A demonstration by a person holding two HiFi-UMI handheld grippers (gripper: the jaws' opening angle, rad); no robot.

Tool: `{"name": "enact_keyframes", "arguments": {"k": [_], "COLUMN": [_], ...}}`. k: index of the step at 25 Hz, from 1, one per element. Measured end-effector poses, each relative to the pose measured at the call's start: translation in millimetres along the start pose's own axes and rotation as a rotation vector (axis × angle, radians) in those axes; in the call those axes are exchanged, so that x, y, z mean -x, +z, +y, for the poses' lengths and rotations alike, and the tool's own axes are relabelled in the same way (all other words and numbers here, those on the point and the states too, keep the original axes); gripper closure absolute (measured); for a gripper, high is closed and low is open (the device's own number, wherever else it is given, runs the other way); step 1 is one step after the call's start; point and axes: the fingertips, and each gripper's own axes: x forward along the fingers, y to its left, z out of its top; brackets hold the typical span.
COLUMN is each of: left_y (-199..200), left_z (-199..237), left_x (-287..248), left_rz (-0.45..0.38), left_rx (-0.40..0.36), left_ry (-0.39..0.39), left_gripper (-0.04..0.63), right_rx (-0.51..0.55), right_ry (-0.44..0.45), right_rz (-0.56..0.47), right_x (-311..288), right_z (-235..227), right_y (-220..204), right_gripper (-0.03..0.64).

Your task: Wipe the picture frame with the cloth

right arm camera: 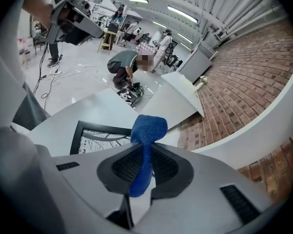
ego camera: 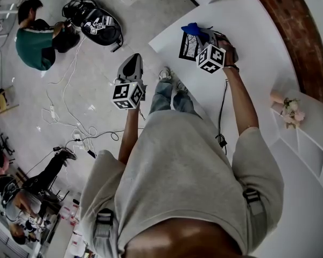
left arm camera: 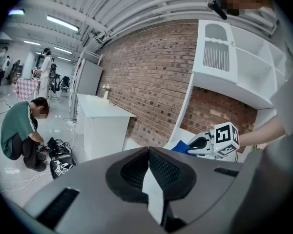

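A black-edged picture frame (ego camera: 188, 47) lies flat on the white table (ego camera: 258, 47); the right gripper view shows it just below and left of the jaws (right arm camera: 95, 133). My right gripper (ego camera: 200, 35) hovers over the frame's far edge, shut on a blue cloth (right arm camera: 145, 140) that sticks up beyond the jaws. The cloth shows as a blue tuft (ego camera: 191, 29) in the head view. My left gripper (ego camera: 131, 63) hangs off the table over the floor, shut and empty (left arm camera: 149, 172). Its view catches the right gripper (left arm camera: 207, 144) and the cloth (left arm camera: 181, 146) to the right.
A person in a green shirt (ego camera: 35, 42) crouches on the floor by a black bag (ego camera: 97, 23). Cables (ego camera: 70, 122) trail across the floor. A small flower bunch (ego camera: 289, 112) sits on the white shelf by the brick wall (ego camera: 296, 26). More people sit at lower left.
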Motion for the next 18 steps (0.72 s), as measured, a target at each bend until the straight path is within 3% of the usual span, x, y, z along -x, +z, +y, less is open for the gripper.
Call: {"name": "enact_keyframes", "arguments": {"k": [18], "left_y": [-2.1], "left_z": [-15.9], "left_x": [-9.2], "left_rz": [0.005], "left_rx": [-0.004], "left_ry": [-0.025], "left_gripper": [0.580], "right_rx": [0.052], "right_ry": [0.060], "right_rz": [-0.018], "right_x": [27.4], "right_z": [61.5], "right_y": [-1.8], "right_gripper": [0.557]}}
